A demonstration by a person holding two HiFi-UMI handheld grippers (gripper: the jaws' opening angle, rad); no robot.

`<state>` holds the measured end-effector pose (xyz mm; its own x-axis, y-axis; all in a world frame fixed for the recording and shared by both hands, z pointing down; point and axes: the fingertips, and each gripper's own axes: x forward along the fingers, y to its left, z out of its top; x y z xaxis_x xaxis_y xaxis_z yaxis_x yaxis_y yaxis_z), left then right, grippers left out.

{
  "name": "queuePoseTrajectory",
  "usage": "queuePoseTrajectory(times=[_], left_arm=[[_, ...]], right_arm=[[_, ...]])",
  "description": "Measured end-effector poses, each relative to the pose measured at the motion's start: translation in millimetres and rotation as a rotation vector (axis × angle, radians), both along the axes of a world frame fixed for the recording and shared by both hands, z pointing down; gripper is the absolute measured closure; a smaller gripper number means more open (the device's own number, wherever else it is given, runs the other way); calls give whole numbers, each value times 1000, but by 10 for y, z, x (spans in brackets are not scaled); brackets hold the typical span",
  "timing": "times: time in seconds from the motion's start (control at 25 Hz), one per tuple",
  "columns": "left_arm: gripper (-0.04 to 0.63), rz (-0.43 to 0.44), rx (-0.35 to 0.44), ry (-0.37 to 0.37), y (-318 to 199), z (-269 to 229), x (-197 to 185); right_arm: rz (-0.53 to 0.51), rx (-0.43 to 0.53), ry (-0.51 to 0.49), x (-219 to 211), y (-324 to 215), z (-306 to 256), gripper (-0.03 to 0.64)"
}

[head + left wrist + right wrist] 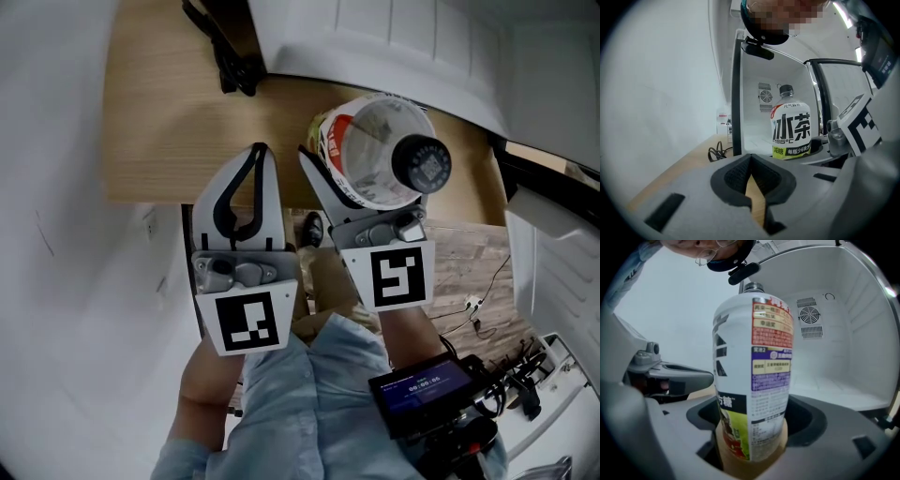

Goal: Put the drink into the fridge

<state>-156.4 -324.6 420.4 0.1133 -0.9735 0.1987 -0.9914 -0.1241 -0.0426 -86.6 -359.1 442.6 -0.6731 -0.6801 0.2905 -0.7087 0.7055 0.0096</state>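
Left claw [750, 158]: you held it closed, empty.
Right claw [754, 427]: your jaws stood apart around the drink bottle [752, 348].
Bottle: upright on the desk [169, 122], facing the open fridge [843, 333].

Label legend. I am reading the drink bottle [790, 126] from my left jaws: its front is showing two large black characters, 冰茶, with "-196°C" beneath them, 减糖 on the green band, and 每瓶少6块方糖 in white on the black band beside it. From my right jaws the same bottle is showing 方糖 in white on black; the red and purple panels of small print above are reading too fine to make out. The left marker cube [246, 322] and right marker cube [401, 277] are each carrying a black-and-white square code. The screen [419, 384] is displaying timer digits too small to be sure of.
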Motion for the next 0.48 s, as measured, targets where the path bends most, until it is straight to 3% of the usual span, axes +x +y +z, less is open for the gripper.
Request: queuePoseTrajectory(times=[0.48], left_arm=[[586, 29, 42, -2, -135, -263, 131]], right_arm=[[32, 37, -2, 202, -24, -285, 221]])
